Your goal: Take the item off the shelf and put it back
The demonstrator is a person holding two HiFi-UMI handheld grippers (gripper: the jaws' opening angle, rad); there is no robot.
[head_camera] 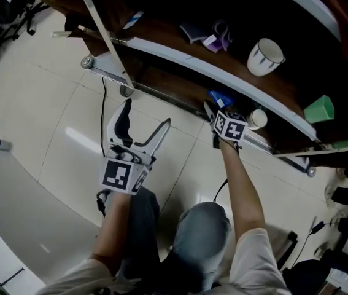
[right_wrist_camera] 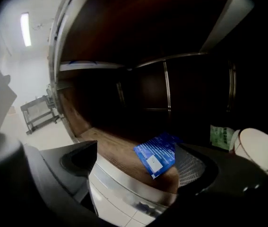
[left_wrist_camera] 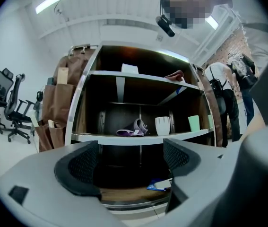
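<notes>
Blue packet [right_wrist_camera: 156,155], flat and rectangular, lies on the brown wooden shelf [right_wrist_camera: 117,148].

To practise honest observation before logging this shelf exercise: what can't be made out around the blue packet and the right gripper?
Blue packet print: too small and blurred, right gripper view.
Whether the right gripper touches the packet: its far corner sits behind one jaw there; the marker cube covers the jaws in the head view.
Green pack: too dim to identify, right gripper view.
</notes>
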